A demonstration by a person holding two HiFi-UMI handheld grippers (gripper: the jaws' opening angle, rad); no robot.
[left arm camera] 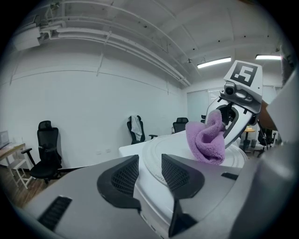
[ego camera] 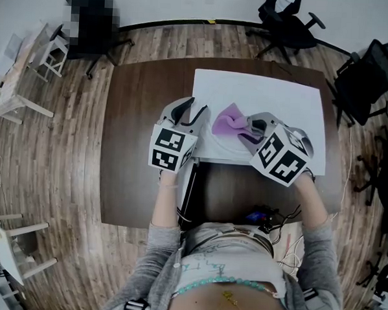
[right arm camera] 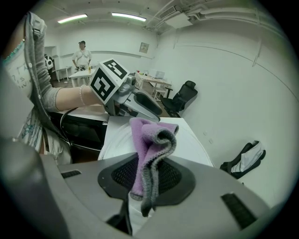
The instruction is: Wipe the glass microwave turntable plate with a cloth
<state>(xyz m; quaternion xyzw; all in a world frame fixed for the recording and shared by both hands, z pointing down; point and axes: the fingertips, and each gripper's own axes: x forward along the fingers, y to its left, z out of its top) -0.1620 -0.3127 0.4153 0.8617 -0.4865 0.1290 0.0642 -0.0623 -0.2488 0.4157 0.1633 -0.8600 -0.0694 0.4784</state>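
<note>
Wiping looks to be the step in hand. The right claw (right arm camera: 149, 176) is clamped on a folded purple fleece cloth (ego camera: 227, 120), whose free end rests on the round glass turntable plate (left arm camera: 174, 148). The left claw (left arm camera: 149, 172) grips that plate by its near left rim, one jaw on each face, apparently to steady it. The plate sits over a white rectangular sheet (ego camera: 281, 97) on the dark brown wooden worktop (ego camera: 140, 122), near the sheet's near left corner.

The next move, I'd judge, calls for sweeping the cloth across the glass with light pressure while the left claw holds the rim firm, since the plate could slide or tip.

No true container is here. The plate bears only the cloth, and I can see no crumbs or spills on it.
</note>
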